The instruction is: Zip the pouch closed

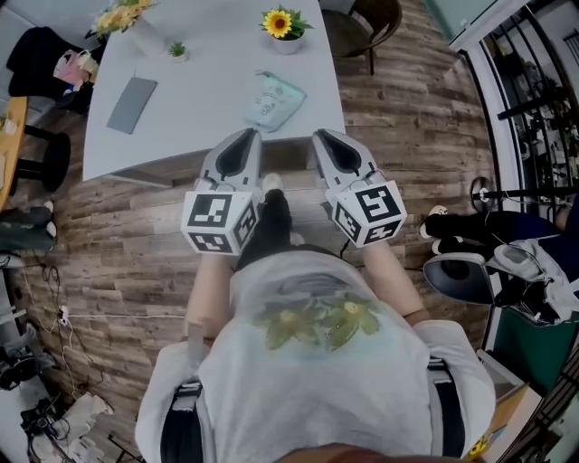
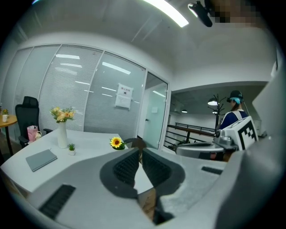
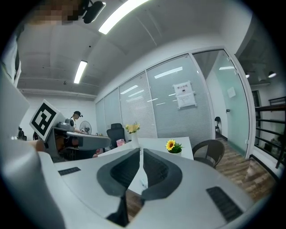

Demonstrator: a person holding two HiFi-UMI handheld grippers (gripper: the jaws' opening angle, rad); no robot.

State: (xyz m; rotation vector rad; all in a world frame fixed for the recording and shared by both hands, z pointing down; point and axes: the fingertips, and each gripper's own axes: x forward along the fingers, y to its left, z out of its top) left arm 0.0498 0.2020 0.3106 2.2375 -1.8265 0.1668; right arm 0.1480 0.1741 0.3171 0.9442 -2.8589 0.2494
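The mint-green pouch (image 1: 274, 99) lies on the pale table (image 1: 208, 90) near its front right corner, in the head view. Both grippers hover side by side in front of the table's edge, short of the pouch and apart from it. My left gripper (image 1: 248, 137) is shut with nothing between its pads (image 2: 129, 166). The right gripper (image 1: 324, 137) is likewise shut and empty, its ribbed pads (image 3: 154, 170) together. In both gripper views the jaws cover the spot where the pouch lies.
On the table stand a potted sunflower (image 1: 284, 27), a vase of flowers (image 1: 127, 18), a tiny plant (image 1: 177, 51) and a grey notebook (image 1: 132, 104). A brown chair (image 1: 371, 23) sits behind the table's right end. The floor is wood plank.
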